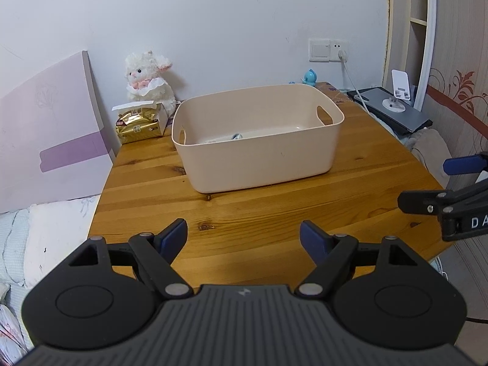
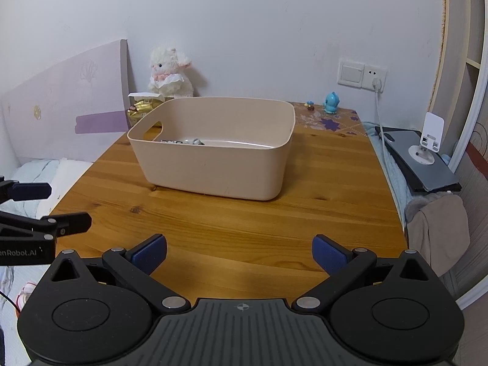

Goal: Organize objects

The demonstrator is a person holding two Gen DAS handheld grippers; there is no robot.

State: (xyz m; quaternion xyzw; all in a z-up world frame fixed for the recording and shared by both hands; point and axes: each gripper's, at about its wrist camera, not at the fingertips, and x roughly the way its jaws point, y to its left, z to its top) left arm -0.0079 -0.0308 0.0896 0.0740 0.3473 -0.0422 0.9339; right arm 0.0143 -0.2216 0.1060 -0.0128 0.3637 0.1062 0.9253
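Although both tongs are held back over the near part of the worktop (image 1: 244, 213), little is left loose on it, so the main risk is judged to lie in choosing a wrong target. The left tongs (image 1: 243, 238) are spread apart and hold nothing; the right tongs (image 2: 239, 253) are likewise spread apart and empty. The beige bin (image 2: 213, 164) stands near the middle of the worktop, and small items (image 2: 183, 141) are seen on its floor by the left handle cutout; what they are cannot be told.

If more is to be gathered, the remaining candidates are set along the far edge: the plush lamb (image 1: 149, 79) and the gold tissue pack (image 1: 140, 123) behind the bin's left corner, and the blue figurine (image 2: 331, 103) near the far right. A reach to any of these has to be made over or round the bin, and its rim could be clipped and the bin shoved. The charger cable (image 2: 379, 113) hangs from the wall socket by the right edge and could be snagged. The tablet (image 2: 427, 158) with the white stand lies off the worktop's right side, just beside it, and could be knocked.

Open room is wide in front of the bin. On the left the worktop ends above the bed (image 1: 45, 228), so anything dropped there would be lost over the edge. The two tongs are near each other and could be brought into collision.
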